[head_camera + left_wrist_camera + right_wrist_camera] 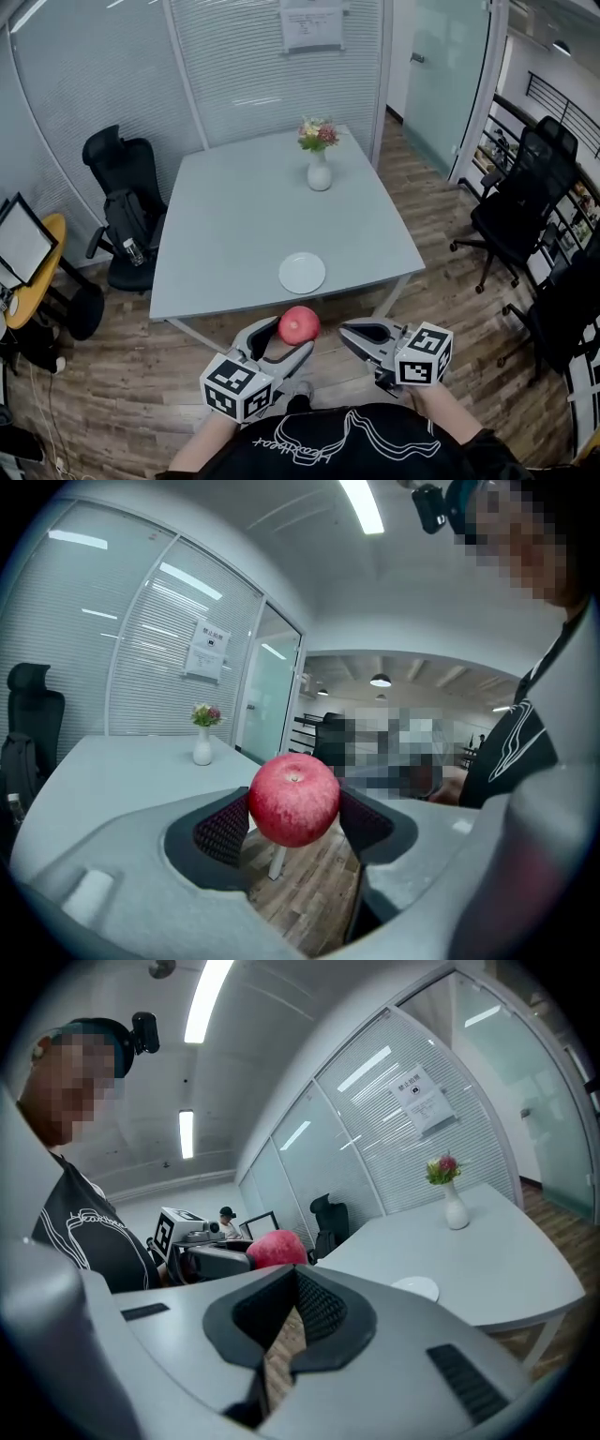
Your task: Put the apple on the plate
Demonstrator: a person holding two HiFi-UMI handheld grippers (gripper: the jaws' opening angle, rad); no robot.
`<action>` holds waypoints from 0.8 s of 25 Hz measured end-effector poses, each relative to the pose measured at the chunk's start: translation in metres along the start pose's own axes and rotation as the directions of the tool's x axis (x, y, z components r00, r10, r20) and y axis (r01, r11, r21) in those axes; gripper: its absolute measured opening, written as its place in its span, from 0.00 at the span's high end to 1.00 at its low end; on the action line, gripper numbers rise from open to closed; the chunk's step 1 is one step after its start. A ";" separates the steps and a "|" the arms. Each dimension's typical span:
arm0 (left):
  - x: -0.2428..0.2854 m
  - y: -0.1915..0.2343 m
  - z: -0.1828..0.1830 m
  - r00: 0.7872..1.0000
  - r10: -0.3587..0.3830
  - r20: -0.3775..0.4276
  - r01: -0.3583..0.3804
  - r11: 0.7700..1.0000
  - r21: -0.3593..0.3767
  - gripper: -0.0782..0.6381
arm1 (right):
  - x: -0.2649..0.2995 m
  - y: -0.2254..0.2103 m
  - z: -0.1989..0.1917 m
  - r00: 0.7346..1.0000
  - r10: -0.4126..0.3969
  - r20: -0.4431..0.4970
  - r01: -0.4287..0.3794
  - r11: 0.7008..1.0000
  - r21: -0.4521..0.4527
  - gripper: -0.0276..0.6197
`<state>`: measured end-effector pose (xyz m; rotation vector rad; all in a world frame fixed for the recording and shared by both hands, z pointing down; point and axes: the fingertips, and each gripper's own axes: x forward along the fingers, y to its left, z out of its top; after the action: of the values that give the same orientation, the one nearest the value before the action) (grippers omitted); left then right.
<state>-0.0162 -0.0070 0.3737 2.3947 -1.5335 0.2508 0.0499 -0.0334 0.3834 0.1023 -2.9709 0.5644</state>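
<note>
1. Between the jaws of the left gripper (291,337) sits the round red apple (293,799). Both dark pads clamp its sides, and it hangs over the wooden plank floor (122,394), just short of the pale grey table (244,225).
2. Straight ahead of those jaws, near the table's front edge, lies the small round white plate (302,273) (nothing on it yet).
3. Jaws together and empty, the right gripper (292,1283) is level beside the apple; the carry forward to the plate looks like the left's job.
</note>
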 end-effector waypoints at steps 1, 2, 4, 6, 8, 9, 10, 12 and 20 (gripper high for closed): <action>0.006 0.009 0.003 1.000 -0.010 -0.003 0.010 1.000 0.001 0.46 | 0.005 -0.008 0.004 1.000 -0.012 0.005 0.012 1.000 0.003 0.94; 0.012 0.018 0.007 1.000 -0.020 -0.005 0.020 1.000 0.005 0.46 | 0.011 -0.016 0.009 1.000 -0.024 0.013 0.024 1.000 0.008 0.94; 0.022 0.036 0.014 0.999 -0.037 -0.012 0.037 0.999 0.020 0.46 | 0.022 -0.031 0.019 0.999 -0.045 0.029 0.045 0.999 0.016 0.94; 0.029 0.055 0.021 0.998 -0.052 -0.018 0.053 0.998 0.032 0.46 | 0.037 -0.043 0.027 0.997 -0.063 0.043 0.062 0.998 0.023 0.94; 0.035 0.072 0.027 0.997 -0.068 -0.020 0.069 0.997 0.036 0.46 | 0.051 -0.055 0.034 0.995 -0.080 0.052 0.078 0.996 0.032 0.94; 0.038 0.080 0.029 0.997 -0.075 -0.020 0.076 0.996 0.037 0.46 | 0.057 -0.062 0.036 0.995 -0.089 0.055 0.087 0.996 0.038 0.94; 0.042 0.087 0.031 0.996 -0.082 -0.021 0.082 0.996 0.039 0.46 | 0.062 -0.068 0.038 0.994 -0.098 0.058 0.095 0.995 0.043 0.94; 0.049 0.102 0.034 0.995 -0.093 -0.024 0.094 0.995 0.042 0.46 | 0.072 -0.079 0.039 0.991 -0.119 0.056 0.116 0.992 0.054 0.94; 0.078 0.154 0.027 0.992 -0.116 -0.042 0.118 0.991 0.058 0.46 | 0.102 -0.109 0.034 0.981 -0.188 0.055 0.182 0.979 0.097 0.94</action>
<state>-0.1240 -0.1436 0.3932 2.5005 -1.3817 0.3207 -0.0447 -0.1521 0.4043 0.4081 -2.9523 0.6838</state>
